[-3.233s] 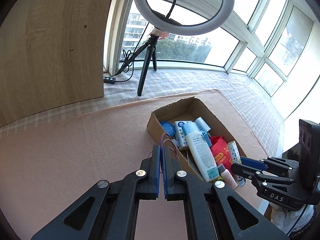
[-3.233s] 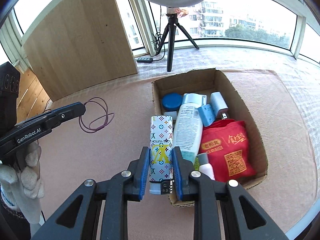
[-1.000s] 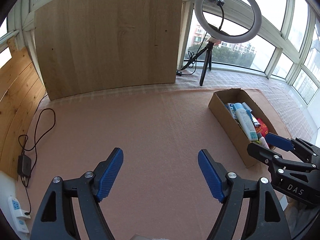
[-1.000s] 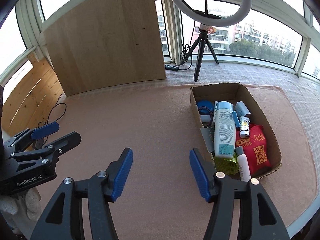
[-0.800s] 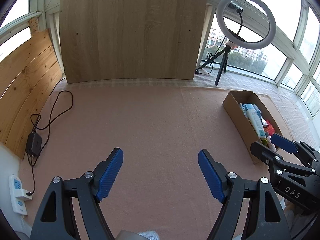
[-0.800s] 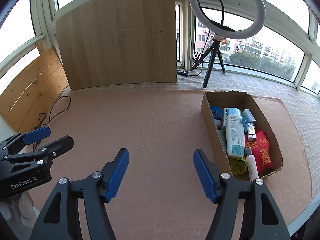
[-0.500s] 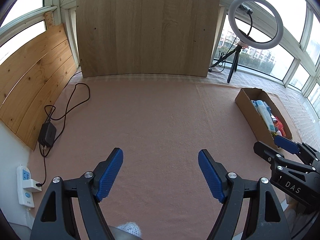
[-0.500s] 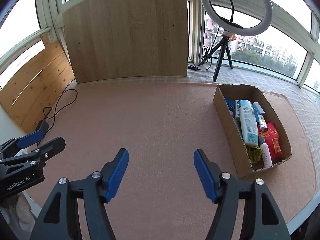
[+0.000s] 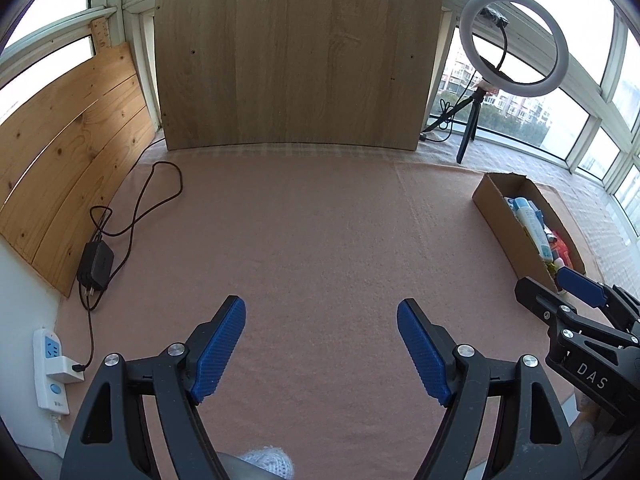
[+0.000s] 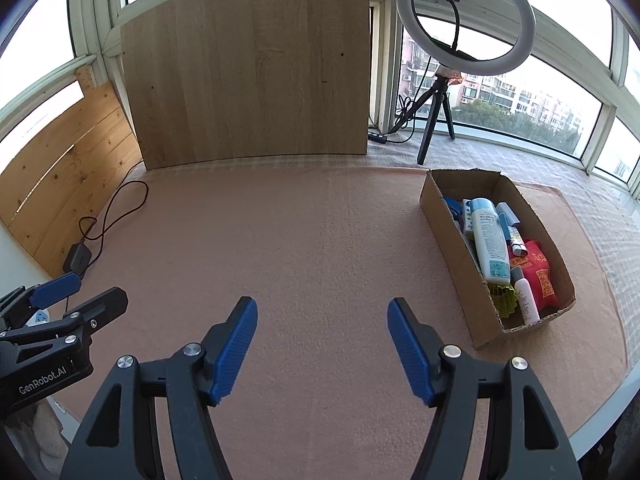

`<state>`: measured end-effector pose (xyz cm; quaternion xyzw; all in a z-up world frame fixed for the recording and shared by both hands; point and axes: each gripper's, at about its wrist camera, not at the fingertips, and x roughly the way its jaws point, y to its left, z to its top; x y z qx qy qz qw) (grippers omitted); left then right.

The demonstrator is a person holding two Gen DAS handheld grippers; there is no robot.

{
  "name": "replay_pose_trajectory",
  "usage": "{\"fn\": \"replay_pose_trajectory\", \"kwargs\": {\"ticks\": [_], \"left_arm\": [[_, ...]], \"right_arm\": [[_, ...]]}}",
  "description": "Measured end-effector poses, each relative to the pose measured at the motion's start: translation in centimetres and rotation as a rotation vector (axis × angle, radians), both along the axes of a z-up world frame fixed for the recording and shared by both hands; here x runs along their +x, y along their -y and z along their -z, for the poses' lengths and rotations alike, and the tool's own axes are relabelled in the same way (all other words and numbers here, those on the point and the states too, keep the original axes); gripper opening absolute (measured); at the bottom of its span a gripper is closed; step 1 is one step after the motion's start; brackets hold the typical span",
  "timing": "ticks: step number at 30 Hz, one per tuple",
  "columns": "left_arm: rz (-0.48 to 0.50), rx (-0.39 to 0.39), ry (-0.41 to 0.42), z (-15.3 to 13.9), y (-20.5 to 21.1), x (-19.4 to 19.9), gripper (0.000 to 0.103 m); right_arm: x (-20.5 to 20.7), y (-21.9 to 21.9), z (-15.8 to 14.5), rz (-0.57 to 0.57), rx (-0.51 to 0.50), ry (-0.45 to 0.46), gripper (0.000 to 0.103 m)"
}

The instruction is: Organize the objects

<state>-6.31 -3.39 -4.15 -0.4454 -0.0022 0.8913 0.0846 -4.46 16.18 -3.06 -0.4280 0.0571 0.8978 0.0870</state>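
A pink cloth [image 10: 320, 248] covered the table in a glassed-in balcony, with a wooden board [image 10: 248, 68] and a ring light [image 10: 466, 16] at the back. The left gripper [image 9: 321, 346] and right gripper [image 10: 322, 346] both hung released and empty above bare cloth. The cardboard box [image 10: 452, 240], packed with a white bottle [image 10: 490, 240], a red pouch [image 10: 540, 276] and other small items, sat well off to the right.

Two black skeletal frames, each with triangular cut-outs and silver round screw heads at the pivots. Left hand-held gripper [image 9: 321, 350]: ribbed blue pads [image 9: 218, 347] on black fingers, white "GenRobot.AI" lettering along the side. Right hand-held gripper [image 10: 322, 350]: same blue ribbed pads [image 10: 410, 350], white "DAS" lettering on the body. Below each, a white knitted glove [image 9: 266, 460].
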Motion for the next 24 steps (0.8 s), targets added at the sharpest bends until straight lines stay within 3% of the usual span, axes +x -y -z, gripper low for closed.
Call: {"fn": "replay_pose_trajectory", "kwargs": {"ticks": [24], "left_arm": [[0.004, 0.001, 0.009, 0.0, -1.3, -0.1, 0.083]], "right_arm": [[0.3, -0.9, 0.1, 0.007, -0.012, 0.006, 0.064]]}}
